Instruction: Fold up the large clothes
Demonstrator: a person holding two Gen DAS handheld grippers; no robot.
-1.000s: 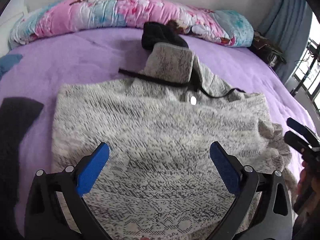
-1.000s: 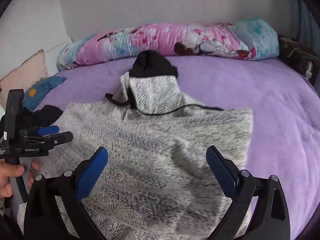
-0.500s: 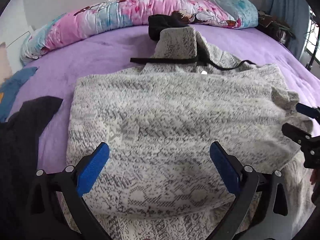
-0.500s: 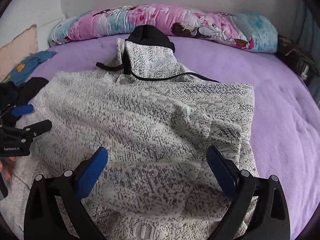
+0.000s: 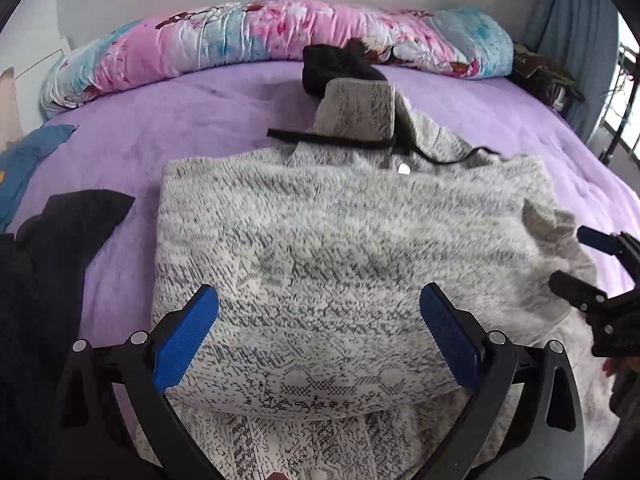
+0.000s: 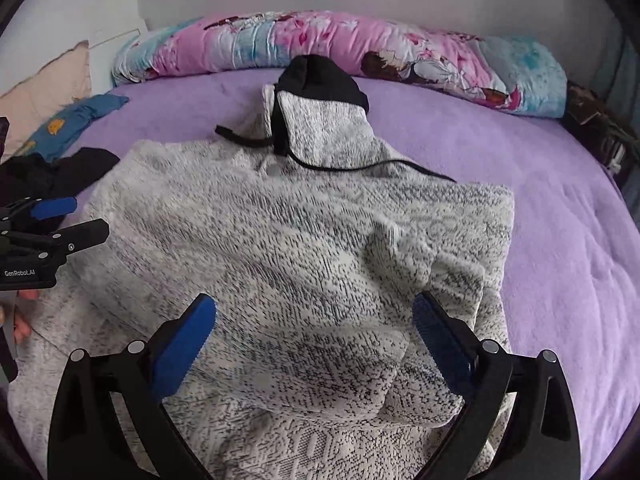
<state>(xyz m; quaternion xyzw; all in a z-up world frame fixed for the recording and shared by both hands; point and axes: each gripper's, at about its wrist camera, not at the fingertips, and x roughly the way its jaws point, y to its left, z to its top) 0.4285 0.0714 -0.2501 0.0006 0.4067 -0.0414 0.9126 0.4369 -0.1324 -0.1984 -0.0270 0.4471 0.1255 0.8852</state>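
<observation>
Here: grey hoodie (image 5: pixel 344 264) folded on purple bed (image 5: pixel 192 120); left tool (image 5: pixel 320 332) and right tool (image 6: pixel 314 338) both spread apart, empty.

A bed (image 5: pixel 224 120) covered in a purple sheet carries everything. A grey-and-white knit hoodie (image 5: pixel 340 248) lies folded across its near middle, hood pointing far. A rolled pink-and-blue floral quilt (image 5: pixel 260 44) runs along the far edge. At the left lie a black garment (image 5: pixel 76 220) and, farther back, a blue cloth (image 5: pixel 28 160).
</observation>
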